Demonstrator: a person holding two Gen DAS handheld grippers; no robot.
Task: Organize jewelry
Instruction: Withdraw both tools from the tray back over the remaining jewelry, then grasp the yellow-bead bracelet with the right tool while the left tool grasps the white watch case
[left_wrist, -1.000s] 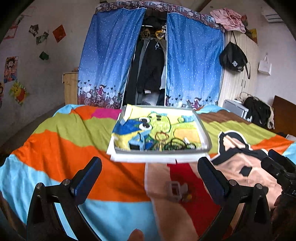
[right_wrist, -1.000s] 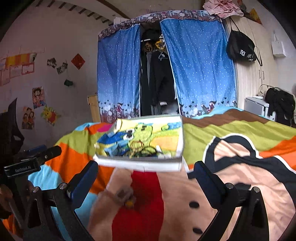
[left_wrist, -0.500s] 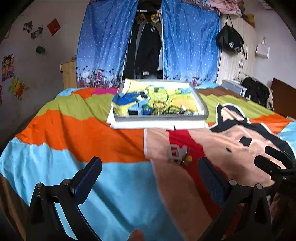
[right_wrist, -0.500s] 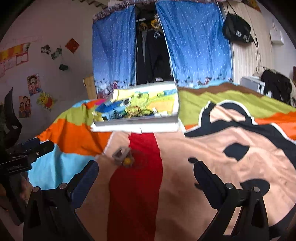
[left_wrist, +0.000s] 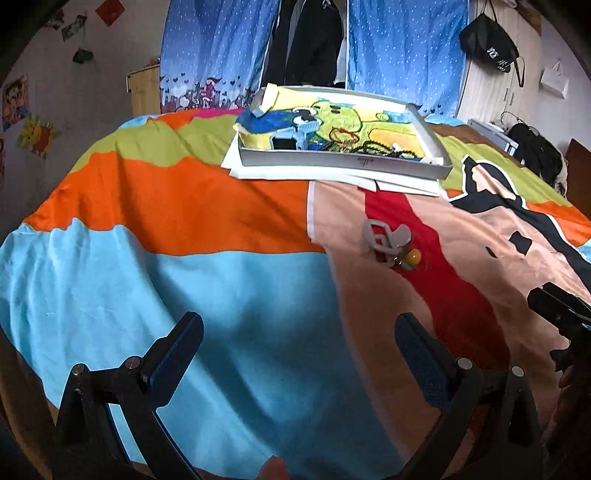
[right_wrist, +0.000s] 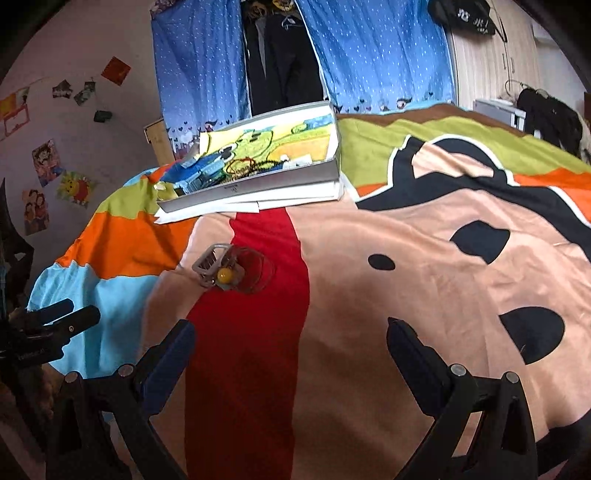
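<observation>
Colourful bedding covers a bed (left_wrist: 221, 206). Near its middle, a grey hair clip (left_wrist: 384, 238) with a yellow bead (right_wrist: 224, 274) is seen lying. Farther off, a white tray (left_wrist: 343, 162) of jewelry is set. Both the left tongs (left_wrist: 295, 343) and right tongs (right_wrist: 290, 345) are held spread, empty.

My left gripper (left_wrist: 298, 341) hangs above the bed's near edge with its fingers (left_wrist: 173, 356) spread wide and nothing between them. My right gripper (right_wrist: 290, 349) hovers just beside it, to its right, also over the near edge, its fingers (right_wrist: 415, 360) equally wide apart and holding nothing. Each one shows at the side of the other's view, level with it.
</observation>
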